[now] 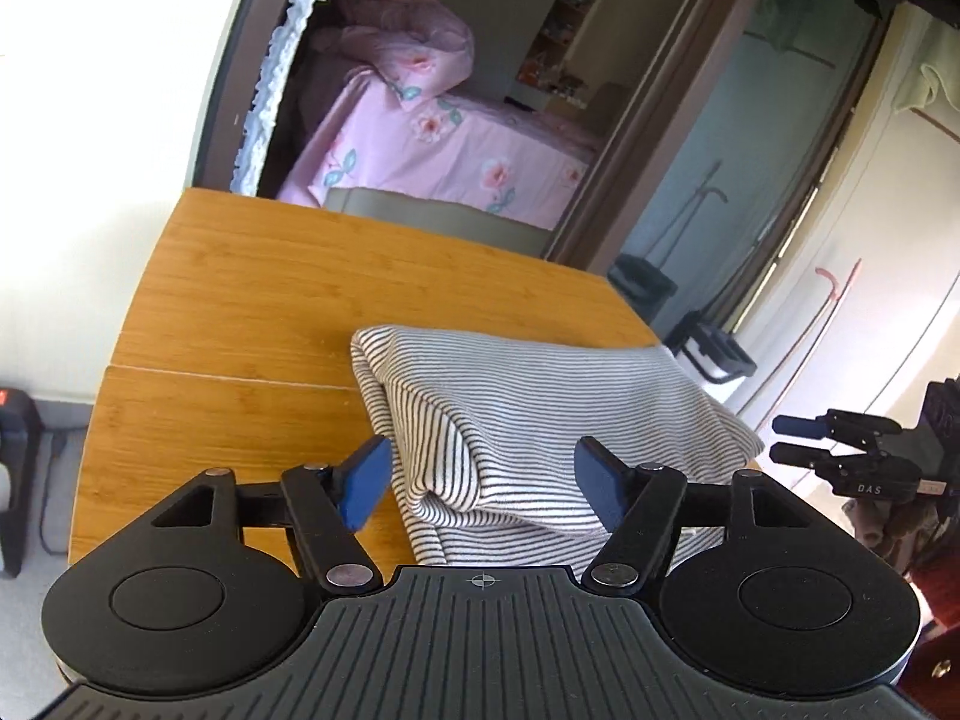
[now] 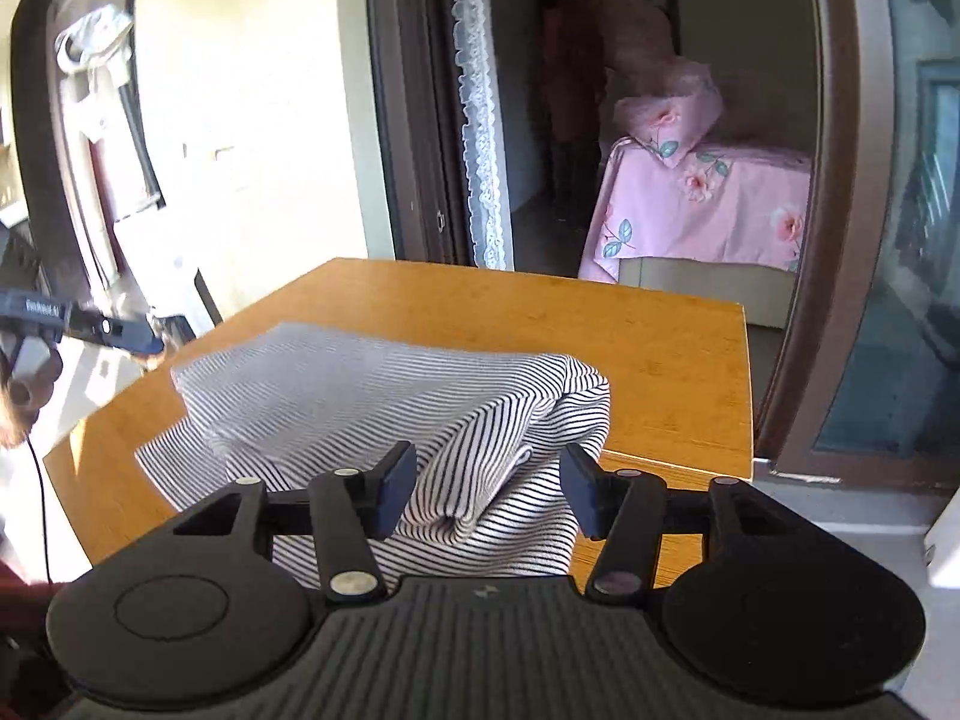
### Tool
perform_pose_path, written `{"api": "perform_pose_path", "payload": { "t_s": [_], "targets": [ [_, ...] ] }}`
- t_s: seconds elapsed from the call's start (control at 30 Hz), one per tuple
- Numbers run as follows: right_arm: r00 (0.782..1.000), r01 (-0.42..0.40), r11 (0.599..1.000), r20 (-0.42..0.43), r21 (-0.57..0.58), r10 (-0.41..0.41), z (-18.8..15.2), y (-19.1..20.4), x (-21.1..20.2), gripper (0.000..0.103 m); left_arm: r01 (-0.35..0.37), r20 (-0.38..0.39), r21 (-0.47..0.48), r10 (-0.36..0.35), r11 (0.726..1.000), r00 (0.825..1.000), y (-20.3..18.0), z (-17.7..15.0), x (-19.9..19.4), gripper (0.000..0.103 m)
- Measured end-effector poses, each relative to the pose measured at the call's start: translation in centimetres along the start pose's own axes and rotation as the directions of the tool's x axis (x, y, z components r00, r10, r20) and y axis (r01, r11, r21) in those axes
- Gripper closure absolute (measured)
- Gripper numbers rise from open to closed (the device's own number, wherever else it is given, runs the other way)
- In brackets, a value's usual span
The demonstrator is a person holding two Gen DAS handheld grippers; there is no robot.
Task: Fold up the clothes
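Note:
A grey-and-white striped garment (image 1: pixel 528 396) lies folded in layers on the wooden table (image 1: pixel 240 300). My left gripper (image 1: pixel 483 483) stands open at its near edge, a rolled fold of the cloth lying loose between the blue pads. In the right wrist view the same garment (image 2: pixel 372 384) fills the table's (image 2: pixel 660 360) near half. There my right gripper (image 2: pixel 487 489) is open as well, with a thick fold of cloth between its pads and not pinched. The right gripper (image 1: pixel 789 439) also shows at the far right of the left wrist view, off the table's edge.
Beyond the table an open doorway with a lace curtain (image 2: pixel 480 120) leads to a bed with pink floral bedding (image 2: pixel 708 210). A person (image 2: pixel 570 60) stands inside that room. Black bins (image 1: pixel 645 285) sit on the floor past the table's right edge.

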State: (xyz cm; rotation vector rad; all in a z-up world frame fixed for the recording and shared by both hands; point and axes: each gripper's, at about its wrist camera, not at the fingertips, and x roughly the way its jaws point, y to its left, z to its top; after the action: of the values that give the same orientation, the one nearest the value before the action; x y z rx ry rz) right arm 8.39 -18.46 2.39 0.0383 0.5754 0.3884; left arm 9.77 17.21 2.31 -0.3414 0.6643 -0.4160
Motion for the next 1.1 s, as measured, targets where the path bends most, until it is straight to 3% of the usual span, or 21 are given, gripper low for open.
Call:
{"api": "perform_pose_path", "payload": {
  "t_s": [0.03, 0.13, 0.3, 0.37, 0.4, 0.43, 0.47, 0.5, 0.57, 0.63, 0.73, 0.83, 0.9, 1.0, 1.1],
  "targets": [
    [1.000, -0.019, 0.998, 0.002, 0.056, 0.019, 0.3, -0.5, 0.4, 0.038, 0.000, -0.005, -0.024, 0.000, 1.000, 1.000, 0.2, 0.1, 0.5, 0.027],
    [0.997, -0.070, 0.978, -0.012, 0.196, 0.073, 0.5, -1.7, 2.5, 0.033, -0.003, -0.031, -0.075, 0.001, 0.997, 1.000, 0.4, 0.0, 2.5, 0.023],
    [0.992, -0.023, 0.979, -0.118, 0.202, 0.048, -1.5, -1.3, 8.1, 0.033, -0.002, -0.102, -0.102, -0.008, 0.995, 0.995, 0.3, -0.8, 6.8, 0.017],
    [0.990, -0.028, 0.978, -0.132, 0.205, 0.056, -2.0, -1.1, 9.4, 0.039, -0.010, -0.110, -0.107, -0.002, 0.994, 0.994, 0.3, -0.9, 7.9, 0.017],
    [0.991, -0.027, 0.982, -0.122, 0.185, 0.050, -1.6, -0.9, 9.5, 0.050, -0.014, -0.105, -0.103, 0.004, 0.995, 0.995, 0.2, -0.7, 8.0, 0.018],
    [0.993, -0.026, 0.986, -0.110, 0.165, 0.045, -1.1, -0.7, 9.5, 0.073, -0.020, -0.101, -0.099, 0.010, 0.995, 0.995, 0.0, -0.5, 8.0, 0.030],
    [0.994, -0.025, 0.989, -0.099, 0.145, 0.039, -0.7, -0.6, 9.6, 0.079, -0.031, -0.099, -0.092, 0.021, 0.995, 0.995, -0.2, -0.3, 8.0, 0.051],
    [0.995, -0.038, 0.986, -0.082, 0.162, 0.051, 0.0, -0.8, 9.3, 0.083, -0.045, -0.098, -0.076, 0.037, 0.996, 0.994, -0.4, 0.1, 7.9, 0.056],
    [0.997, -0.058, 0.985, -0.037, 0.164, 0.065, 1.3, -1.1, 8.2, 0.084, -0.056, -0.080, -0.039, 0.053, 0.998, 0.995, -1.1, 0.7, 7.2, 0.068],
    [0.997, -0.072, 0.985, 0.005, 0.156, 0.072, 2.2, -1.1, 6.8, 0.084, -0.043, -0.047, -0.008, 0.043, 0.999, 0.998, -2.0, 1.4, 5.9, 0.073],
    [0.995, -0.090, 0.985, 0.048, 0.147, 0.083, 2.7, -0.9, 4.7, 0.085, -0.002, -0.007, 0.015, 0.002, 1.000, 1.000, -3.6, 1.7, 3.8, 0.074],
    [0.997, -0.082, 0.985, 0.016, 0.151, 0.080, 1.2, -1.1, 4.1, 0.084, 0.026, 0.005, 0.054, -0.026, 0.998, 1.000, -5.2, 1.2, 2.5, 0.074],
    [0.998, -0.056, 0.985, -0.025, 0.161, 0.061, -0.4, -1.3, 4.4, 0.084, 0.031, -0.008, 0.066, -0.031, 0.997, 0.999, -5.8, 0.3, 2.3, 0.074],
    [0.995, 0.050, 0.994, -0.092, 0.098, -0.041, -3.3, -1.1, 5.8, 0.081, 0.007, -0.080, 0.040, -0.004, 0.999, 0.997, -5.1, -2.1, 3.4, 0.073],
    [0.993, 0.105, 0.994, -0.060, 0.007, -0.105, -4.1, -0.3, 5.8, 0.062, -0.075, -0.135, 0.060, 0.083, 0.995, 0.987, -4.4, -4.1, 4.8, 0.069]
  ]
}}
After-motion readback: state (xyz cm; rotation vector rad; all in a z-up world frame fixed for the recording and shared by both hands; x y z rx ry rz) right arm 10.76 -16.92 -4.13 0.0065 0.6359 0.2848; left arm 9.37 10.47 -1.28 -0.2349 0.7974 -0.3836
